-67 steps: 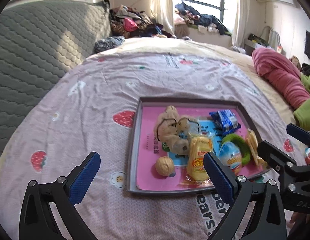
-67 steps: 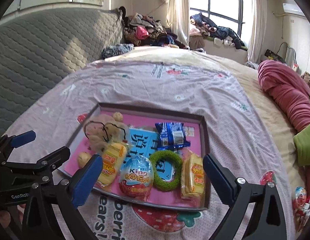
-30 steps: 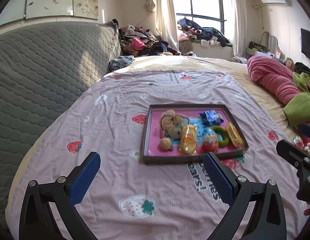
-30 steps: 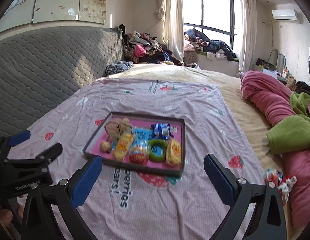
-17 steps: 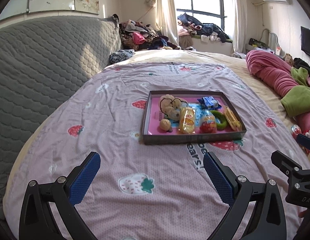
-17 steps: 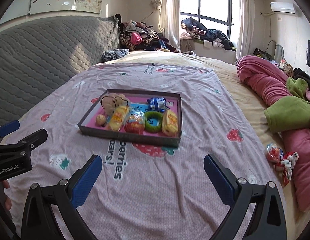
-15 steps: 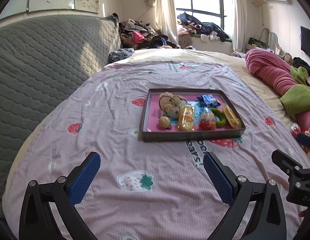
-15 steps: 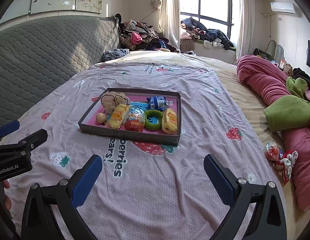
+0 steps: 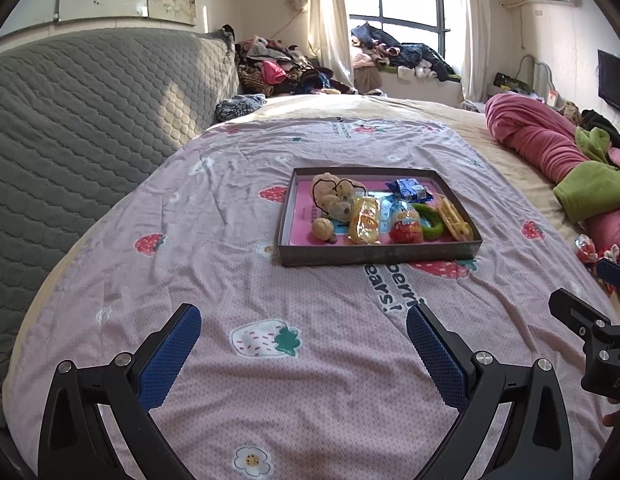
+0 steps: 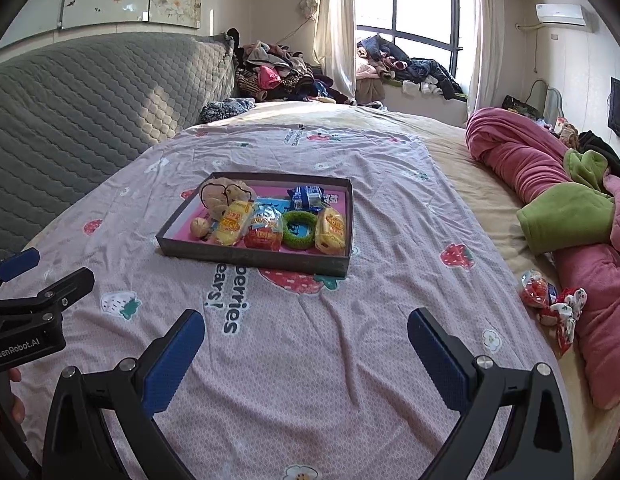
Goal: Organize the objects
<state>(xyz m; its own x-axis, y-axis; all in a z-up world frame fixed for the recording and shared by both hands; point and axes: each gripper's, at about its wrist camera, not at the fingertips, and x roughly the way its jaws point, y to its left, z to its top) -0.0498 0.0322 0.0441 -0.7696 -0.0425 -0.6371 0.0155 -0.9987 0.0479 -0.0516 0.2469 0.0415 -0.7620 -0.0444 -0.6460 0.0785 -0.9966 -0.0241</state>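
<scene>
A shallow dark tray (image 9: 380,255) (image 10: 249,257) with a pink floor sits mid-bed on the strawberry-print sheet. In it lie a plush bear (image 9: 334,196), a walnut (image 9: 324,228), a yellow snack pack (image 9: 365,220), a Kinder egg pack (image 9: 405,224), a green ring (image 9: 430,221), a blue packet (image 9: 408,190) and a second yellow pack (image 10: 330,229). My left gripper (image 9: 303,350) and right gripper (image 10: 305,352) are both open and empty, held well back from the tray over bare sheet.
A grey quilted headboard (image 9: 77,128) runs along the left. Pink and green blankets (image 10: 558,200) lie piled at the right. A red-and-white wrapped item (image 10: 550,300) lies by the blankets. Clothes are heaped by the window (image 10: 406,64).
Both grippers have pulled back from close over the tray to far in front of it. The tray and its contents have stayed put. Both grippers stayed open.
</scene>
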